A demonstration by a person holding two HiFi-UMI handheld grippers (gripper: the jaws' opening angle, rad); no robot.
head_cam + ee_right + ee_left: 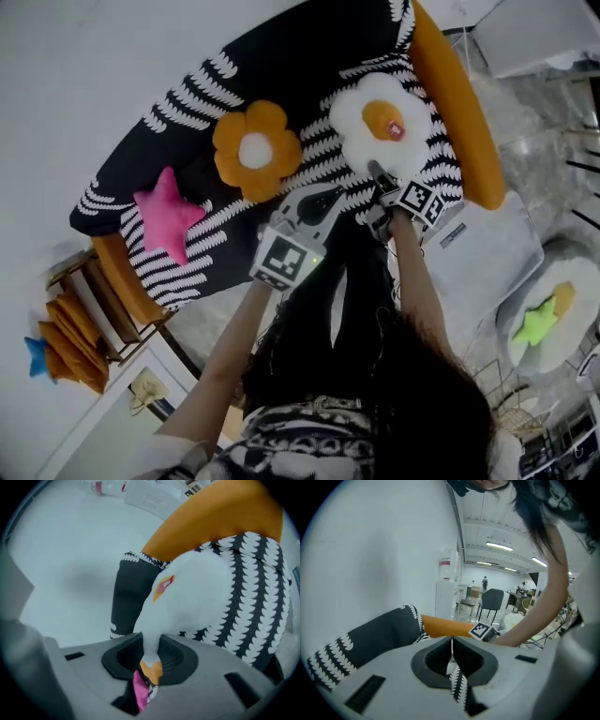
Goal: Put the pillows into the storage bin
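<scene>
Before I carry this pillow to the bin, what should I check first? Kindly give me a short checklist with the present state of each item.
1. Right gripper shut on the edge of the fried-egg pillow: ok.
2. Left gripper empty, jaws together: ok.
3. Fried-egg pillow lifted free of the sofa: cannot tell.
4. White bin open, with room beside the green star pillow: ok.
5. Flower pillow and pink star pillow stored: not ok, both lie on the sofa.
</scene>
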